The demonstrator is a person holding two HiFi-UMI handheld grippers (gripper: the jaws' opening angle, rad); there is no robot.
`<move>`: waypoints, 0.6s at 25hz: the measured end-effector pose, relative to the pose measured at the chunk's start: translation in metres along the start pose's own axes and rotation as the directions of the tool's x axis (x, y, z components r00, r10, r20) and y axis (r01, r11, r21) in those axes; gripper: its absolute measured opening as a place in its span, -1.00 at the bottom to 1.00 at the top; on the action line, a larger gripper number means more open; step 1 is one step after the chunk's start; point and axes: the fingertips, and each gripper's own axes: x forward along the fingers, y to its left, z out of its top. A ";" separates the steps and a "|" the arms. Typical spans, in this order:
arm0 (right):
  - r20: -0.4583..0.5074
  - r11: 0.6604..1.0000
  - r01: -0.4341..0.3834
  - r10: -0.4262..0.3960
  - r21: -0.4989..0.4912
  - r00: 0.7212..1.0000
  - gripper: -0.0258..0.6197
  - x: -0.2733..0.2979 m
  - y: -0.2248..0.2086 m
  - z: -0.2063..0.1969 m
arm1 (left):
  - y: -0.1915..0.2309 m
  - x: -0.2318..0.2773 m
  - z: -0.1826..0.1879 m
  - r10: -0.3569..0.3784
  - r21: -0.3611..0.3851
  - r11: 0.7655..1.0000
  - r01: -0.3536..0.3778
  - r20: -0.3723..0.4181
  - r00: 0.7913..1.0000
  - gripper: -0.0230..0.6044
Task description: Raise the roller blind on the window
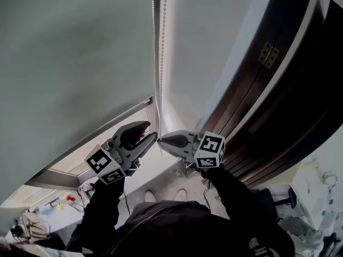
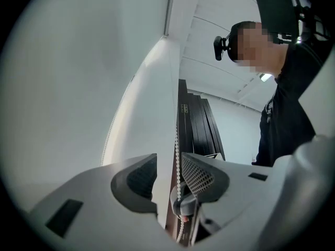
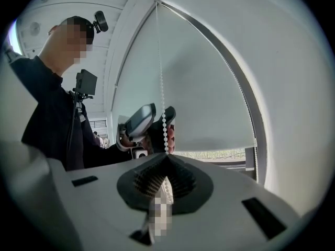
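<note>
Head view: the roller blind (image 1: 69,63) covers most of the window (image 1: 102,151); only a strip of glass shows under its bottom bar (image 1: 110,123). The bead chain (image 1: 159,47) hangs along the blind's right edge. The left gripper (image 1: 151,131) and the right gripper (image 1: 161,140) meet tip to tip at the chain.

Left gripper view: the jaws stand apart. The chain (image 2: 178,156) runs between them, close to the right-hand pad, and neither pad presses on it. This tool holds nothing.

Right gripper view: the jaws are closed on the chain (image 3: 161,88), which enters at the tips (image 3: 166,158) and rises taut to the head of the blind (image 3: 209,82). The left gripper (image 3: 157,116) sits just above on the same strand.

Handling: the chain is light, thin and limp; it probably carries load in tension only. Smooth beads may slip through flat pads. Clamp squarely across one strand and pull in line with it.
</note>
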 end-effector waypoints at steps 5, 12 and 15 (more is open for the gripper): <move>-0.097 0.999 0.012 -0.008 0.037 0.995 -0.90 0.004 -0.004 -0.049 | -0.007 0.007 -0.003 -0.001 0.021 1.000 0.001 -0.017 1.000 -0.48; -0.266 0.986 0.054 -0.011 0.157 0.964 -0.90 0.004 -0.014 -0.162 | -0.013 0.013 0.003 -0.028 0.043 0.999 0.030 -0.040 0.999 -0.48; -0.278 0.988 0.037 0.006 0.149 0.961 -0.90 0.010 -0.008 -0.165 | -0.013 0.019 0.007 -0.039 0.049 0.998 0.041 -0.048 0.998 -0.48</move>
